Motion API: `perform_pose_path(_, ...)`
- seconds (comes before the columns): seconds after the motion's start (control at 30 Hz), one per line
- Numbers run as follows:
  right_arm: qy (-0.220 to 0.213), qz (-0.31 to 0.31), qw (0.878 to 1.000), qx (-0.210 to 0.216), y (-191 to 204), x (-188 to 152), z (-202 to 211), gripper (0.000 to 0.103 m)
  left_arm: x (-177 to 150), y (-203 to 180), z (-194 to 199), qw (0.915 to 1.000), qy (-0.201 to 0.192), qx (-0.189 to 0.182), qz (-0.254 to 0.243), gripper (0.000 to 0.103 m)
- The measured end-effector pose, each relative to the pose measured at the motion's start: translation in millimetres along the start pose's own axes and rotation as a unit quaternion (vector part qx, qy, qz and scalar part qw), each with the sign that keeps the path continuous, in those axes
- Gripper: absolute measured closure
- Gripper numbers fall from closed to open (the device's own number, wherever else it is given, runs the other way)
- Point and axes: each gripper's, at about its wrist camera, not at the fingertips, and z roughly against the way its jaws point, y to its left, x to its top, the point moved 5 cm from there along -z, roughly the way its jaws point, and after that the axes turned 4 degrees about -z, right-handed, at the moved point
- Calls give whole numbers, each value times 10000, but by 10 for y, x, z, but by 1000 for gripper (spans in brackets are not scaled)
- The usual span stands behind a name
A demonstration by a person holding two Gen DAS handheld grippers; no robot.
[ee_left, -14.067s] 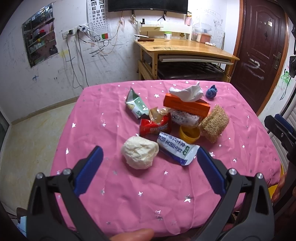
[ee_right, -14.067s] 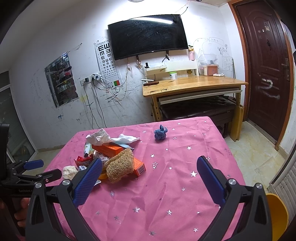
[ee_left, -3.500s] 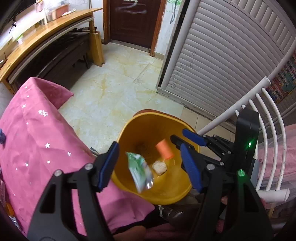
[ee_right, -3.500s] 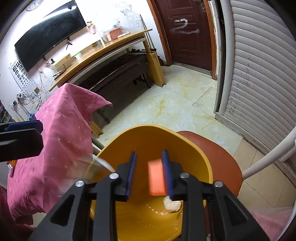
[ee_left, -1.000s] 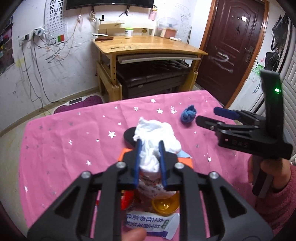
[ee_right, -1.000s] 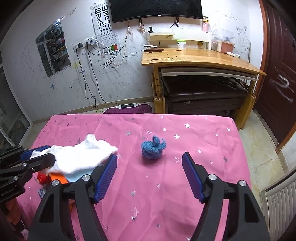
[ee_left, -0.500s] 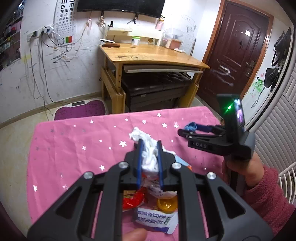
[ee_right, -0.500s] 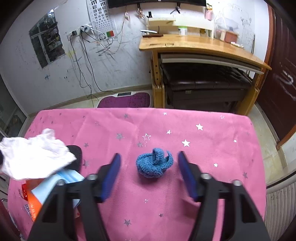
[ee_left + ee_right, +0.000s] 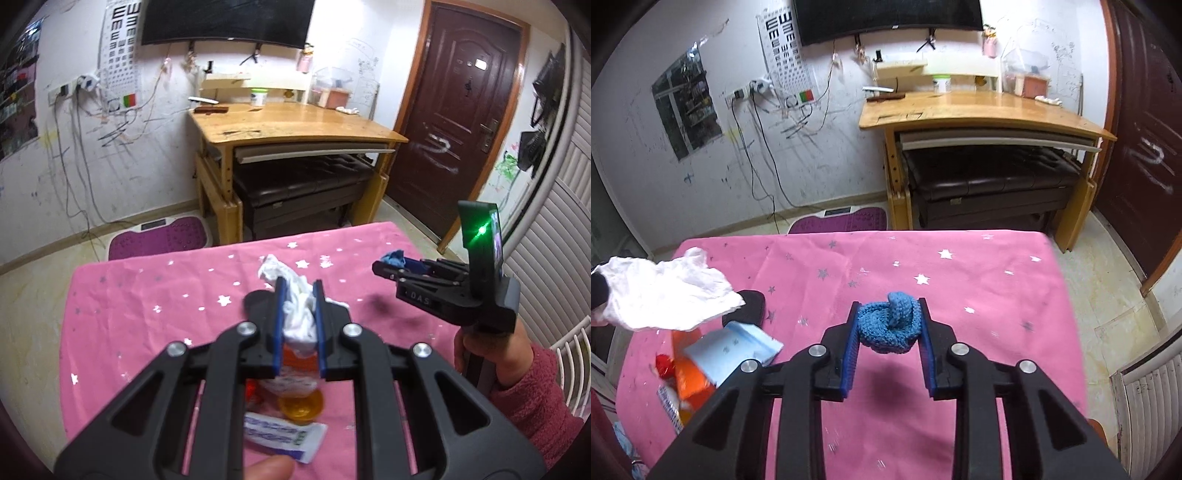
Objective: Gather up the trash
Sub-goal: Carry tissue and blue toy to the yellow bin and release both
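My left gripper [image 9: 298, 286] is shut on a crumpled white tissue [image 9: 300, 314] and holds it above the pink starred tablecloth [image 9: 147, 314]. The same tissue [image 9: 665, 295] hangs at the left of the right wrist view. The jaws of my right gripper [image 9: 886, 306] are closing on a blue knitted ball [image 9: 888, 325]; the pads press its sides and a shadow lies under it. From the left wrist view the right gripper [image 9: 384, 264] is at the right with the blue ball [image 9: 393, 257] at its tips.
Under the tissue lie an orange box [image 9: 299, 360], a yellow cap [image 9: 301, 404], a white and blue packet [image 9: 284, 435] and a red wrapper [image 9: 252, 389]. A wooden desk [image 9: 979, 107] stands beyond the table. A hand in a pink sleeve [image 9: 524, 384] holds the right gripper.
The left gripper has risen with the tissue. The right gripper moved in over the blue ball and its jaws narrowed from wide apart to pressing on the ball.
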Motion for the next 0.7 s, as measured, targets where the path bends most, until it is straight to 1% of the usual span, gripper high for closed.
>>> perform_pose_path(0.2, -305, -217, 9993, -76, -330, -170, 442, 80, 82, -472, 71, 9992, -108, -203, -313, 91)
perform_pose_path(0.37, -576, -523, 9968, -180, -720, -428, 881, 80, 118, -975, 63, 9968, -128, -438, -657, 91)
perform_pose_path(0.47, -714, -785, 9938, -324, -1023, -671, 1159, 80, 110, -1386, 18, 9933, -95, -673, -933, 91)
perform_pose_path(0.53, -771, -928, 9918, -426, -1185, -809, 1295, 80, 99, -1590, 1, 9910, -89, -793, -1078, 91)
perform_pose_path(0.57, -813, -1051, 9898, -506, -1312, -907, 1397, 80, 86, -1750, -15, 9887, -80, -890, -1202, 91)
perform_pose_path(0.7, -881, -1373, 9836, -764, -1663, -1241, 1678, 80, 49, -2158, -83, 9822, -9, -1169, -1473, 91)
